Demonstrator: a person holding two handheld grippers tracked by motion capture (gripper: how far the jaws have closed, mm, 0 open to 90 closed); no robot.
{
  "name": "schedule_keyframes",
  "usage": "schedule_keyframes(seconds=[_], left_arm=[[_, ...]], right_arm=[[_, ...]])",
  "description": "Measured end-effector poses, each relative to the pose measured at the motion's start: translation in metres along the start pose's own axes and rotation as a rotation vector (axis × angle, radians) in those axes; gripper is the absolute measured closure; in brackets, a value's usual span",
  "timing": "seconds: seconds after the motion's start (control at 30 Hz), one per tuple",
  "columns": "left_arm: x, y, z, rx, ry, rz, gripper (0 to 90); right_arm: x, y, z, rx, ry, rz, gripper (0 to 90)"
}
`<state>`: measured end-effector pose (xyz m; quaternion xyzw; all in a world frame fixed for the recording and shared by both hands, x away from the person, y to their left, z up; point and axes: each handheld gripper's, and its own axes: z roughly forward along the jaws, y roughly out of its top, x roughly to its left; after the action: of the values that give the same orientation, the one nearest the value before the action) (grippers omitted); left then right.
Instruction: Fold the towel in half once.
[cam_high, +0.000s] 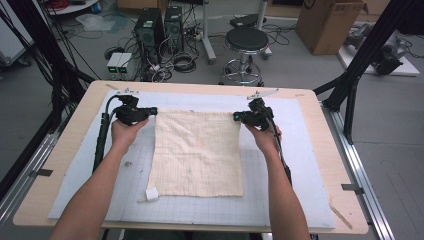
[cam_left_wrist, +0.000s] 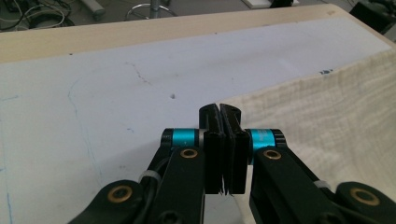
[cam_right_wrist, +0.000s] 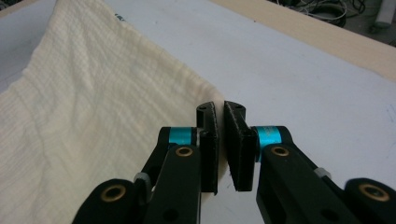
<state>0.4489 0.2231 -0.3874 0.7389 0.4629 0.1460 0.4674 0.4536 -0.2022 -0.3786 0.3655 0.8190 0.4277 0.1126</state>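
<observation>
A cream gridded cloth (cam_high: 197, 150) lies spread on the white mat (cam_high: 295, 165); a small white tag (cam_high: 151, 194) sits at its near left corner. My left gripper (cam_high: 150, 112) is shut on the cloth's far left corner, and in the left gripper view the black jaws (cam_left_wrist: 219, 112) press together where the cloth (cam_left_wrist: 327, 107) runs off to the right. My right gripper (cam_high: 238, 116) is shut on the far right corner; in the right gripper view the cloth (cam_right_wrist: 93, 102) slopes away left from its jaws (cam_right_wrist: 220, 111). Both far corners sit slightly raised off the mat.
The mat covers most of a wooden table (cam_high: 75, 135). Beyond the far edge stand a black stool (cam_high: 246, 42), computer towers (cam_high: 157, 27) with tangled cables, and a cardboard box (cam_high: 327, 22). Black frame posts (cam_high: 360, 65) rise at both sides of the table.
</observation>
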Motion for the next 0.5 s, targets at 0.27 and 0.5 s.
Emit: schedule_keyframes(seconds=[0.27,0.5], left_arm=[[-0.005,-0.004,-0.01,-0.013,-0.016,0.014,87.8],[-0.011,-0.013,-0.026,-0.041,-0.049,0.009,88.0]], right_arm=[[0.007,-0.002,-0.008,-0.01,0.039,0.008,84.5],[0.011,-0.008,-0.02,-0.034,0.087,0.016,84.5]])
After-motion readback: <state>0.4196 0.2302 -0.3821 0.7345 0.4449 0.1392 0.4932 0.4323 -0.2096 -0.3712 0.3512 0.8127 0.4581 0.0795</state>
